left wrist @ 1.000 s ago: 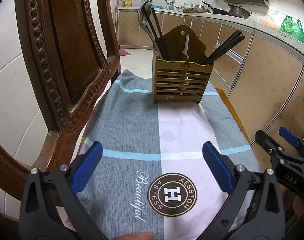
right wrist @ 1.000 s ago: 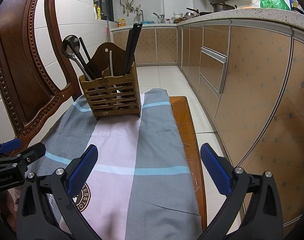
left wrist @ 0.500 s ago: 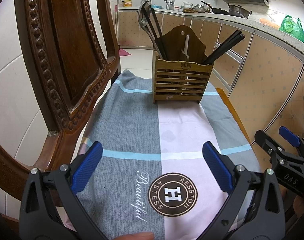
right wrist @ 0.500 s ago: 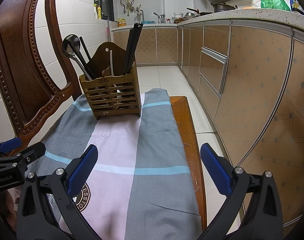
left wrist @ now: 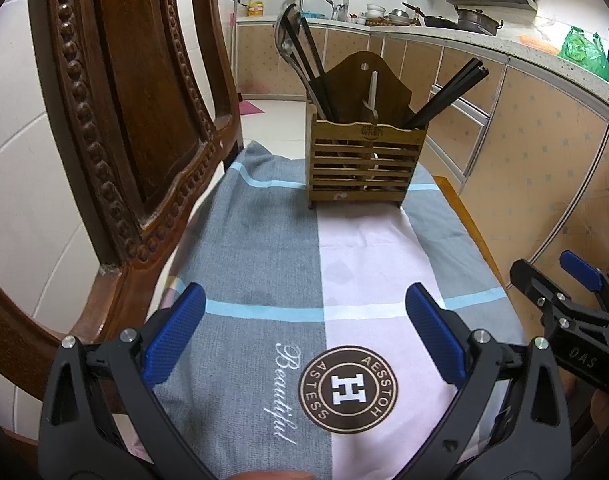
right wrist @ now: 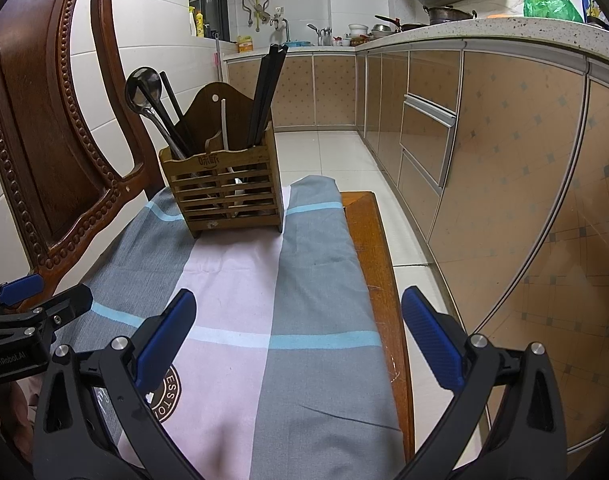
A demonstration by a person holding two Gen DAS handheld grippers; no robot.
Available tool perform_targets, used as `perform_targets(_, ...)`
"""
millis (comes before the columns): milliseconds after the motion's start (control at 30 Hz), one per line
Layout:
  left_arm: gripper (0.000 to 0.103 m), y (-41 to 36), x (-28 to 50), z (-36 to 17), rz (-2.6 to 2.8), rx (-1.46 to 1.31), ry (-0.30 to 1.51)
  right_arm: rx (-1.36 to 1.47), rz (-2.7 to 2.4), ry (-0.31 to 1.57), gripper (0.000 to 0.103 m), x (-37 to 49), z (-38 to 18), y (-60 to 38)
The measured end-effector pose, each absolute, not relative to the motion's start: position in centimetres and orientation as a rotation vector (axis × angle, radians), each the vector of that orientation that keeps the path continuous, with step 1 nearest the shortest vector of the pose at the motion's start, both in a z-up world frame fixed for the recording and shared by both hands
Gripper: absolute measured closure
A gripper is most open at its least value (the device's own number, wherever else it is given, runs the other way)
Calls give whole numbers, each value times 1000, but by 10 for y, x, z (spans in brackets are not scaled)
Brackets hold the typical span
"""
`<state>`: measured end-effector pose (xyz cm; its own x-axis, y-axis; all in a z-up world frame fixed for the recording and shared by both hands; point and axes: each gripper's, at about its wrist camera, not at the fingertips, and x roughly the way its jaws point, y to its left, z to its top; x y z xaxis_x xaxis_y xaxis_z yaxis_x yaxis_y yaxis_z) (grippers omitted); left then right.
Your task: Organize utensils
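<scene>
A slatted wooden utensil holder [left wrist: 366, 164] [right wrist: 226, 190] stands at the far end of a grey, pink and blue cloth [left wrist: 312, 280] [right wrist: 264, 304] on a wooden chair seat. It holds metal spoons [right wrist: 143, 87] and black chopsticks [left wrist: 310, 68] on its left, a white utensil [left wrist: 371, 94] in the middle and black chopsticks [left wrist: 448, 94] [right wrist: 266, 92] on its right. My left gripper [left wrist: 304, 336] is open and empty over the near end of the cloth. My right gripper [right wrist: 298, 338] is open and empty beside it, over the cloth's right edge.
The carved wooden chair back [left wrist: 116, 112] [right wrist: 44, 128] rises on the left. The bare seat edge [right wrist: 374, 260] shows right of the cloth. Kitchen cabinets [right wrist: 484, 152] run along the right, across a tiled floor [right wrist: 332, 152].
</scene>
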<state>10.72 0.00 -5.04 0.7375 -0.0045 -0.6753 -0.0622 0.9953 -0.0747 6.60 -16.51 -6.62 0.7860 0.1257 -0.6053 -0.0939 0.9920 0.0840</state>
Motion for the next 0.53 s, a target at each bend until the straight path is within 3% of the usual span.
perform_targets(533,4,1,109,-52,20,-104,756,46,120,661,3,66,-68,-166)
